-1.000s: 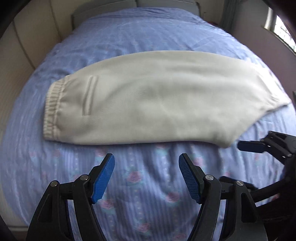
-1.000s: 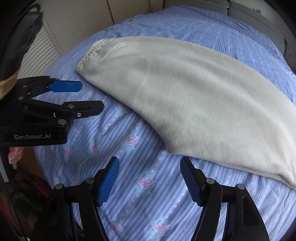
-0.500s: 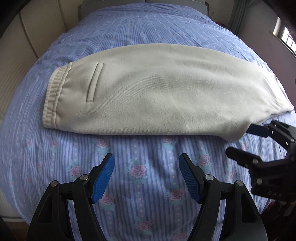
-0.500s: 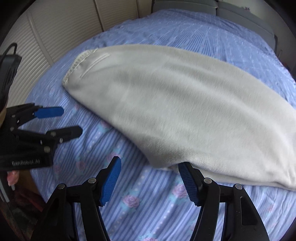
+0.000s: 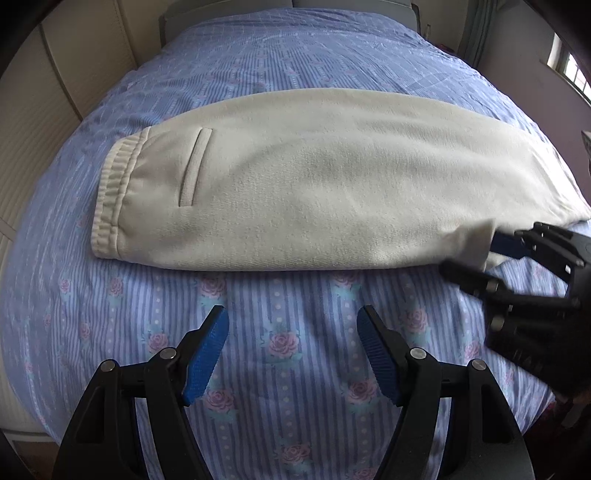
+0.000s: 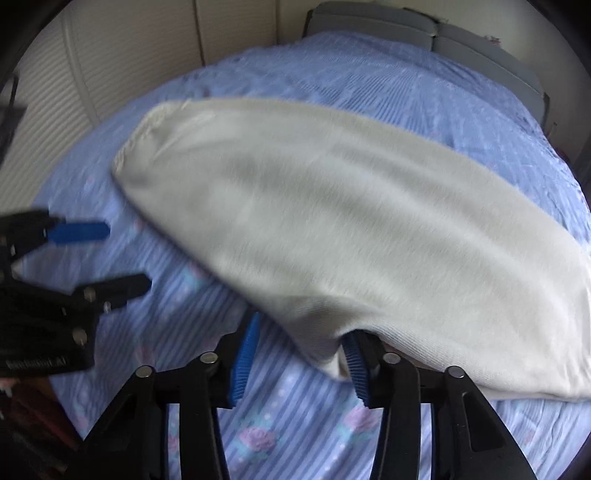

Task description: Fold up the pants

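In the right wrist view, the right gripper (image 6: 299, 354) sat at the bottom centre of the frame, its jaws apart but straddling the near edge of the pants (image 6: 351, 229); the cloth bulged up between the pads, one pad partly tucked under the hem end. Half a second earlier that edge had only just reached the pads, and a second earlier the gripper stood clear of it over bare sheet, so it had moved in to take the leg end. I judged a grasp was about to close, the first step of folding the legs toward the waist.

In the left wrist view, the left gripper (image 5: 293, 354) at the bottom centre had its jaws wide apart over the bed (image 5: 280, 321), near the pants' lower edge but not touching it. It had crept closer over the last second.

Farther off, the pants lay flat across the middle of the bed, already halved lengthwise, the waistband (image 5: 110, 199) at centre left and the leg ends at the right. Behind, a headboard (image 6: 424, 26) crossed the top of the frame.

Count: one pair of pants, two grippers, one bed.
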The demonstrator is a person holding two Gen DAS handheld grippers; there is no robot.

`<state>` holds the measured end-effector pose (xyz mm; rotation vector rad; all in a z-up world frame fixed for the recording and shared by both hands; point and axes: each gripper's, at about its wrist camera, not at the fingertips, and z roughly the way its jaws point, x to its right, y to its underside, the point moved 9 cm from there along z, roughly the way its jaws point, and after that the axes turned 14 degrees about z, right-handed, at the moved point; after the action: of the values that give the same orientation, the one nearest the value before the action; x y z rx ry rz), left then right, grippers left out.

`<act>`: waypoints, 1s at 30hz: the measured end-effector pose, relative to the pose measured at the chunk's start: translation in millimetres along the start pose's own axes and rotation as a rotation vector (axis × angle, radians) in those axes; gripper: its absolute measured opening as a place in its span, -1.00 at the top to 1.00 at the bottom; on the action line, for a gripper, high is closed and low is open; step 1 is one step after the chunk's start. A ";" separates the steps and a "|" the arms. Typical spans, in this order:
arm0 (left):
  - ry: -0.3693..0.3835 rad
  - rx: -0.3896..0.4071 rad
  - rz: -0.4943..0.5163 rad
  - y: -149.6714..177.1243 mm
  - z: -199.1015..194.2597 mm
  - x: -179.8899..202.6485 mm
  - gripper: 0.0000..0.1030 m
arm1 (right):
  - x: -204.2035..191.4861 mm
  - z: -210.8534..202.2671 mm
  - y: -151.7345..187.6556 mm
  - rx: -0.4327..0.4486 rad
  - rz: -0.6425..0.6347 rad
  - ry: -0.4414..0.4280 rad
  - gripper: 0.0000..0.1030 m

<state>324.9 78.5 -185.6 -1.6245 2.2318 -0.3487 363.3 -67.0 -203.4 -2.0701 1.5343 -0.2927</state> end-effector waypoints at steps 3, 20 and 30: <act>-0.016 0.002 -0.002 0.0 -0.1 -2.1 -0.38 | 5.9 8.2 1.3 -0.040 0.029 -0.015 0.48; -0.076 0.042 0.072 -3.0 -9.5 5.5 -0.38 | -5.5 -15.3 52.0 -0.295 0.093 -0.129 0.68; 0.064 0.179 0.147 -63.7 -61.9 89.1 -0.50 | 138.5 -169.0 -14.0 0.202 0.147 0.067 -0.22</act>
<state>329.0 -26.7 -116.6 -1.3672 2.2781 -0.5506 339.8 -242.9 -75.2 -1.7990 1.6165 -0.4460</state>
